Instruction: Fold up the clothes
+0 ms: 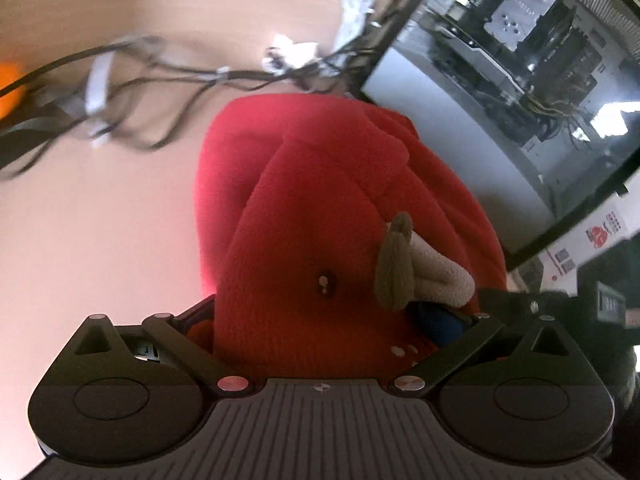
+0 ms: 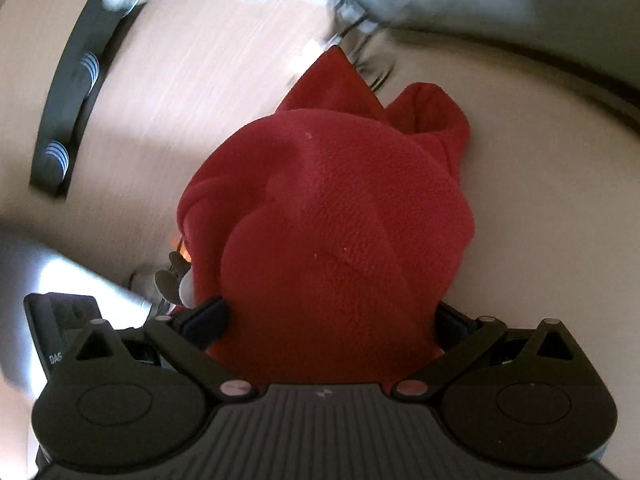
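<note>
Left wrist view: the left tool is standing wide apart around the red fleece garment; just ahead, the cables are risking a snag. The right tool is enclosing it; grip unclear.

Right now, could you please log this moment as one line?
red fleece garment bunched on pale wooden table | left gripper open, fabric between

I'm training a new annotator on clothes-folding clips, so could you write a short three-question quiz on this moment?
1. True or false: the bunched red fleece garment sits between the fingers of the left gripper.
2. In the left wrist view, what stands to the right of the garment? A) a black glass-sided computer case B) a laundry basket C) a kettle
3. Fill in: dark tangled ____ trail across the pale wooden table beyond the garment.

Key: 1 true; 2 A; 3 cables.
</note>
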A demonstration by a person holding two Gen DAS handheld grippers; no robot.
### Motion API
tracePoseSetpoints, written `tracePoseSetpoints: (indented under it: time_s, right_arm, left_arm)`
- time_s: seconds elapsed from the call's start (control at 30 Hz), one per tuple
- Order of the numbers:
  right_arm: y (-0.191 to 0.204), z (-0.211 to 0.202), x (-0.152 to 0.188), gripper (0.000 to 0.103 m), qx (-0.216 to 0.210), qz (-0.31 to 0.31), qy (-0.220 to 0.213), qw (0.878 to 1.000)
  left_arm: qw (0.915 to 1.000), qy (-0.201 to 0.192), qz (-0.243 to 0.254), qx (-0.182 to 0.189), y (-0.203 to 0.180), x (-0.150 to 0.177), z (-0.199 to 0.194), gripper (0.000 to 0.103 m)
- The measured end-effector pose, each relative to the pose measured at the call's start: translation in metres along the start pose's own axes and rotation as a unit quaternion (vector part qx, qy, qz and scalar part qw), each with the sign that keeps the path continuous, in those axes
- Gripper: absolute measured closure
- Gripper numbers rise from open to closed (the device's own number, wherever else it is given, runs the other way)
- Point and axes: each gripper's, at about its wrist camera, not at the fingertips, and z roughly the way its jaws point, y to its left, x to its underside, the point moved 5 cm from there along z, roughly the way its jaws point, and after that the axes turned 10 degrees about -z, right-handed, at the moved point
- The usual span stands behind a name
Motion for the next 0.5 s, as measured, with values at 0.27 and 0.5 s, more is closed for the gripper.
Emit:
tracePoseSetpoints:
  time_s: [0.27,0.5]
  right_arm:
    - [-0.014,0.013,-0.047,0.0,0.021,-0.027,-0.016,0.999]
    - [-0.004,0.019,-0.062,0.0,0.022,-0.097,-0.015,0.995]
  left_arm:
    - [0.9998,-0.016,-0.011,-0.004,-0.013,-0.043,0.041,0.0]
    - [0.9992,-0.038,-0.007,0.015,-0.012,-0.046,0.016,0.001]
